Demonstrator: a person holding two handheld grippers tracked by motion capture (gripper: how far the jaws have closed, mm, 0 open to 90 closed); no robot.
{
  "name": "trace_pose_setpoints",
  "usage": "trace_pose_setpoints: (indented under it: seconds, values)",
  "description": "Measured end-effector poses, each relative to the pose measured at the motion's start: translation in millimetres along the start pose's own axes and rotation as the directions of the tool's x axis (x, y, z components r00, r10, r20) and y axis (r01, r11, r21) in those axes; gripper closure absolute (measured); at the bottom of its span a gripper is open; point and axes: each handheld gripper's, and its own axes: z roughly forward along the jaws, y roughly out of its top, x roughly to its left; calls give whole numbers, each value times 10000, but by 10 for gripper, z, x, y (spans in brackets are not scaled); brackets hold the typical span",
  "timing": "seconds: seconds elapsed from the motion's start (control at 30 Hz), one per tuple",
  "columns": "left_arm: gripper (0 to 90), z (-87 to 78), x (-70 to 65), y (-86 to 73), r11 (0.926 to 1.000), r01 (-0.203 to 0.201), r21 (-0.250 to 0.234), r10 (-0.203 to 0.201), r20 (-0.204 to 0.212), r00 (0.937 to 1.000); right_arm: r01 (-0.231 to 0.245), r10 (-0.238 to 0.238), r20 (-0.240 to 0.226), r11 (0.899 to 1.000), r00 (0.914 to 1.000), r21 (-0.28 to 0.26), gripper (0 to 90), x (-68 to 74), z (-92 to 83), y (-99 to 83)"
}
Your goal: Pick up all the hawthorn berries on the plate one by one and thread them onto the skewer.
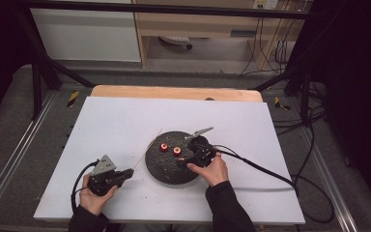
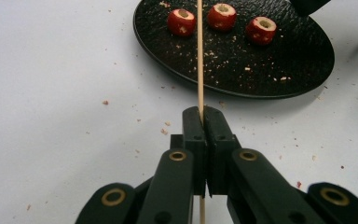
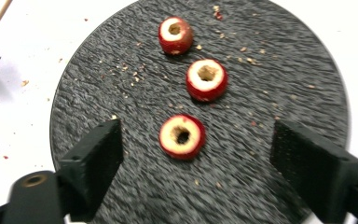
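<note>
Skewer pinched in left claw points lengthwise toward the plate; right claw spread.

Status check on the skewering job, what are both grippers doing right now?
Left gripper shut on wooden skewer, aimed at black plate. Right gripper open, straddling nearest cored red fruit piece, no contact. Only crumbs in the way.

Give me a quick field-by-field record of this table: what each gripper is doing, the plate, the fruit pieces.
left gripper: shut on the wooden skewer, which points toward the plate
right gripper: open over the plate, fingers either side of the nearest fruit piece, not touching it
plate: black, round, crumb-strewn
fruit pieces: three, red, cored, in a row
table cover: white
</note>
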Motion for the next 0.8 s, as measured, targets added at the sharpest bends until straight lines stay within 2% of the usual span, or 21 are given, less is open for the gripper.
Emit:
trace_pose_setpoints:
  seconds: [0.17,0.3,0.67,0.8]
  values:
    - [881,0,2,1,10000,-3,-10,3,-12,10000,-243,243,5,9988,9997,420,294,43,83,60]
    - [881,0,2,2,10000,-21,-2,21,-8,10000,-317,314,58,9972,9995,672,381,72,139,95]
    - [881,9,-1,4,9999,-74,70,74,-2,10000,-552,530,189,9876,9984,1471,512,39,244,112]
    - [881,11,-1,5,9999,-75,80,75,-2,10000,-692,670,194,9844,9976,1616,548,28,262,117]
